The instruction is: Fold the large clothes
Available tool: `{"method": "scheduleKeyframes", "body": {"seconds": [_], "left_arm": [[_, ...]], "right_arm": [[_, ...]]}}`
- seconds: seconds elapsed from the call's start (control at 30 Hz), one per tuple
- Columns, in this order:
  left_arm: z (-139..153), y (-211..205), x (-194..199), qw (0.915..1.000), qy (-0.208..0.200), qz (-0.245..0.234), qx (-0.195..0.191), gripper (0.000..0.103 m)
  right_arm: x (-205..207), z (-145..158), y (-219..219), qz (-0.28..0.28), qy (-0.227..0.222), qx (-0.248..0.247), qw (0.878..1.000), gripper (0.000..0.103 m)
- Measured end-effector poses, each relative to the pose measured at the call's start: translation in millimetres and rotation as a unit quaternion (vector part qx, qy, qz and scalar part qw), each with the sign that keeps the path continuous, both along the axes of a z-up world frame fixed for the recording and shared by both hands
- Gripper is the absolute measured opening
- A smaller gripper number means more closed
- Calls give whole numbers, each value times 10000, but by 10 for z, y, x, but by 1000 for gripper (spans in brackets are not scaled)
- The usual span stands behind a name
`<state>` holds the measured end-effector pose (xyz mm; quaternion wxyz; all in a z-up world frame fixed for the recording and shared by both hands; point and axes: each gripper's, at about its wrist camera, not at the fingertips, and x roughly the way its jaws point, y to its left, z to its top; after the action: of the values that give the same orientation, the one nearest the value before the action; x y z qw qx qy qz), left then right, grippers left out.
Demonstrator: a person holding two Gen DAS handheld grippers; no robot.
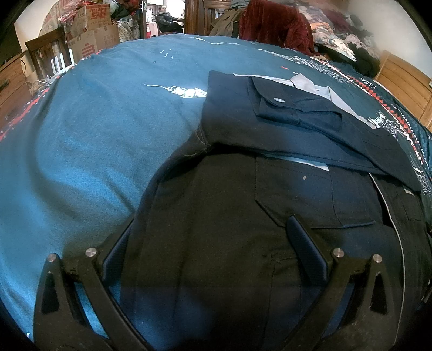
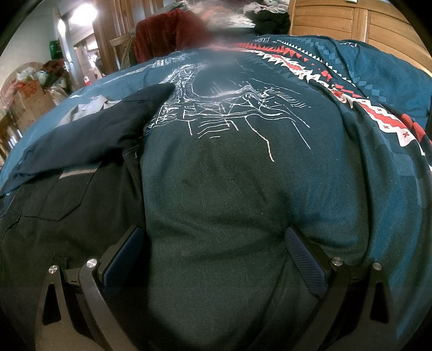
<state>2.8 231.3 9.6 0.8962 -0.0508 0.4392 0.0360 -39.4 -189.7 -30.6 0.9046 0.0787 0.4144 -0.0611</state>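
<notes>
A dark navy work shirt (image 1: 216,216) with grey lining lies flat on a teal bedspread (image 1: 94,121). One sleeve (image 1: 297,121) is folded across it, showing a buttoned cuff, and a chest pocket (image 1: 310,194) sits below the sleeve. My left gripper (image 1: 210,243) is open just above the shirt's body, with its fingers spread wide over the cloth. In the right wrist view the shirt (image 2: 67,189) lies to the left. My right gripper (image 2: 216,243) is open over the bedspread (image 2: 243,175), and its left finger (image 2: 124,256) sits at the shirt's edge.
A dark red velvet garment (image 1: 270,21) and a heap of clothes (image 1: 337,29) lie at the bed's far side. Cardboard boxes (image 1: 91,29) and a wooden chair (image 1: 46,51) stand far left, with a seated person (image 1: 167,20) beyond. A wooden headboard (image 2: 364,21) stands at the right.
</notes>
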Motion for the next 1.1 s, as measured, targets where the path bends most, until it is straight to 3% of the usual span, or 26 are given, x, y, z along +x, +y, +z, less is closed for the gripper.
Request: {"method": "scheduleKeyframes", "body": {"seconds": [1.1], "left_arm": [[9, -9, 32, 10000, 15, 9, 16, 103]], "right_arm": [[-2, 1, -13, -3, 8, -1, 10000, 103]]}}
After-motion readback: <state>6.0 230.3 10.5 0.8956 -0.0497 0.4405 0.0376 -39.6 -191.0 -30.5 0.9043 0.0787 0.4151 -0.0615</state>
